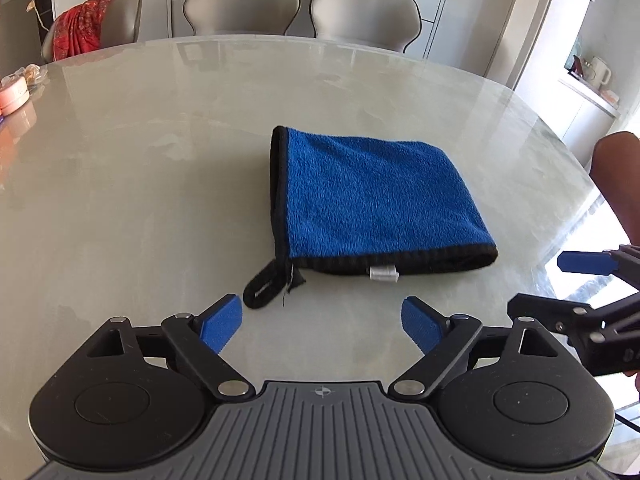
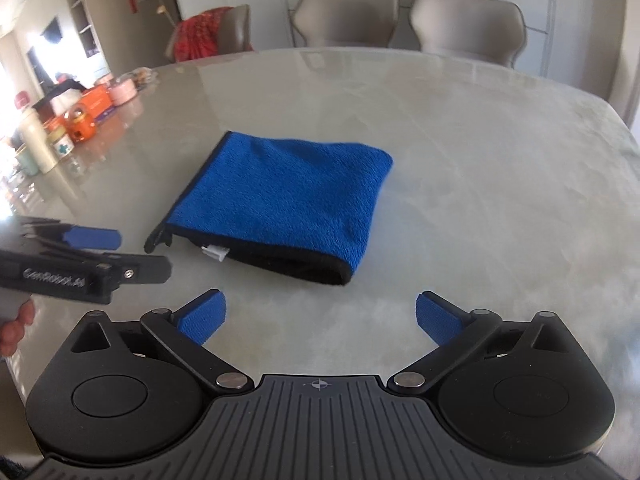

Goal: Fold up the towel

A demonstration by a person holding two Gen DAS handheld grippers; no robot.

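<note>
A blue towel point(image 1: 380, 196) with black trim lies folded into a small rectangle on the pale marble table point(image 1: 160, 160). Its black hanging loop point(image 1: 264, 288) and a white tag point(image 1: 383, 273) stick out at the near edge. My left gripper point(image 1: 322, 320) is open and empty, just short of the towel's near edge. My right gripper point(image 2: 320, 316) is open and empty, just short of the towel point(image 2: 280, 196) in the right wrist view. Each gripper shows in the other's view: the right one point(image 1: 580, 280) at the right side, the left one point(image 2: 80, 256) at the left side.
Grey chairs point(image 1: 304, 8) stand behind the table's far edge; one at the left carries a red cloth point(image 1: 80, 32). Jars, boxes and tins point(image 2: 72, 120) crowd the table's left end. A pink tin point(image 1: 14, 96) sits there too. Shelving lines the back wall.
</note>
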